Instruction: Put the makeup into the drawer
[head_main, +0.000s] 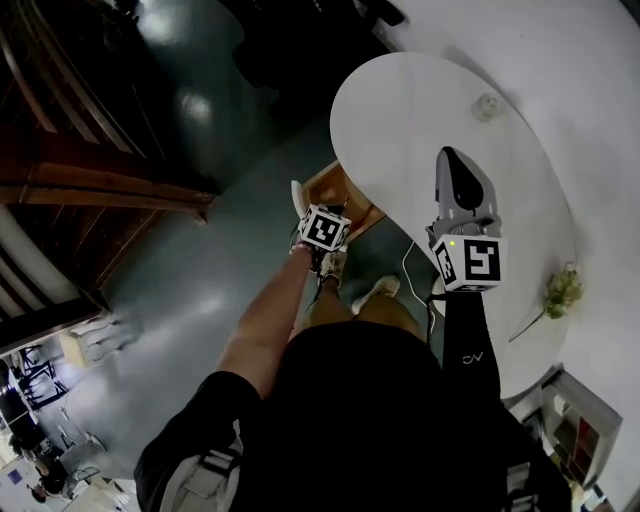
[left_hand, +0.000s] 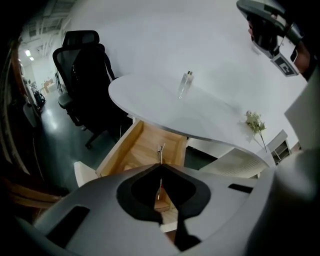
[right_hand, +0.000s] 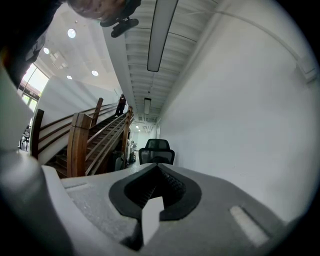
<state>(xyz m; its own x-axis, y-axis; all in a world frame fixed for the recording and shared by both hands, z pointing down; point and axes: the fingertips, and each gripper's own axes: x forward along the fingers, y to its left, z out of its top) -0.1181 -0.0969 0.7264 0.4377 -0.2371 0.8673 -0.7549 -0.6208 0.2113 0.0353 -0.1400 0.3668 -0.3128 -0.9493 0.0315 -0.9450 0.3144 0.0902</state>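
Hovering above the open drawer, left claw clenched on a thin makeup stick, right claw clenched empty. Stick not dropped in yet; bottle left on the table.

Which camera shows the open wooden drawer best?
The left gripper view: the drawer lies pulled out under the white table, its wooden inside visible. The head view shows only a corner at the table's edge. The right gripper view shows none of it.

White oval table: sm. glass bottle + dried flower sprig, well apart, nr wall-side edge.
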